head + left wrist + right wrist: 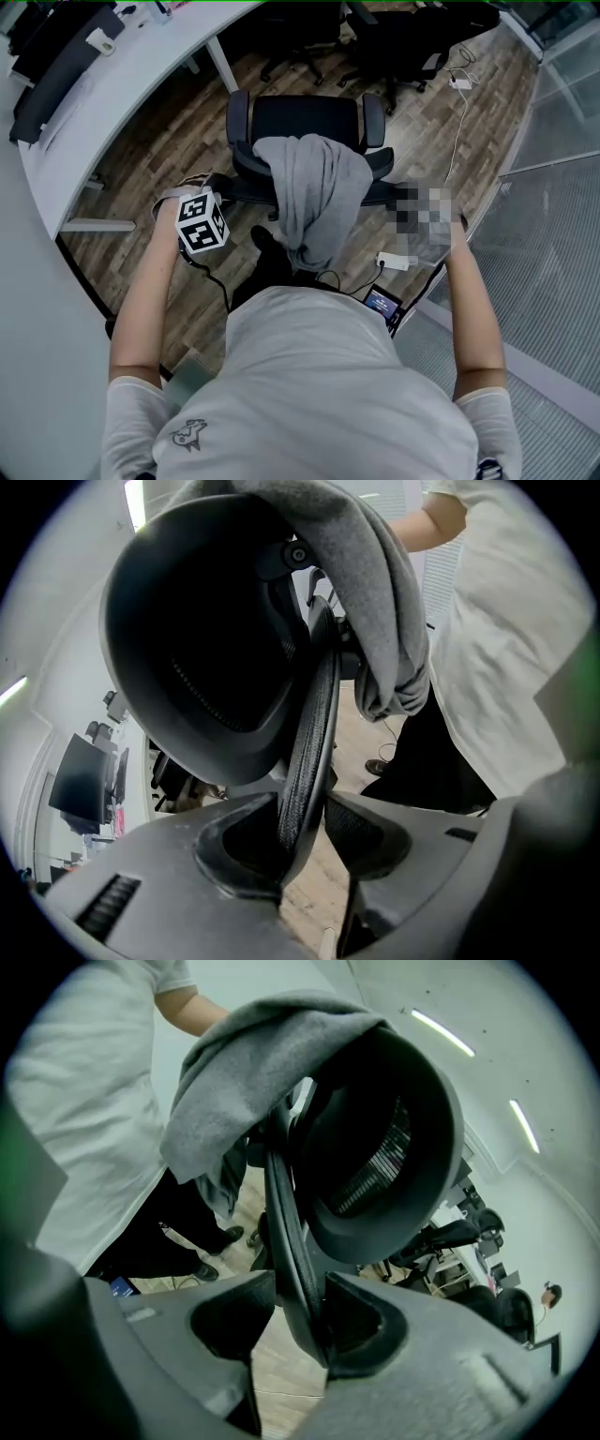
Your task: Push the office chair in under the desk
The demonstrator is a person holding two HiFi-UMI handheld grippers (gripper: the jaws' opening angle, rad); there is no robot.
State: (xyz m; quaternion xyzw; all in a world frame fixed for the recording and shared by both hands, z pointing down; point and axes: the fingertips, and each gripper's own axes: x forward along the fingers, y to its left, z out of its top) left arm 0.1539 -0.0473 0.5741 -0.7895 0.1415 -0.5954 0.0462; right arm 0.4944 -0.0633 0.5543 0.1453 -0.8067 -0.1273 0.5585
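Wood floor (169, 150) — both arms (141, 300) (473, 309) angled down, hand-held grippers (302, 803) (300, 1279) astride office chair (305, 120).

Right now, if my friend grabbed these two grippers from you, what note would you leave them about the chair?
Left gripper: open, fingers either side of the backrest edge, not clamped.
Right gripper: same, on the backrest's other side.
Office chair: out on the floor, away from the desk; grey garment draped over its back.
Done: grippers in place. To do: close, push it under the desk.
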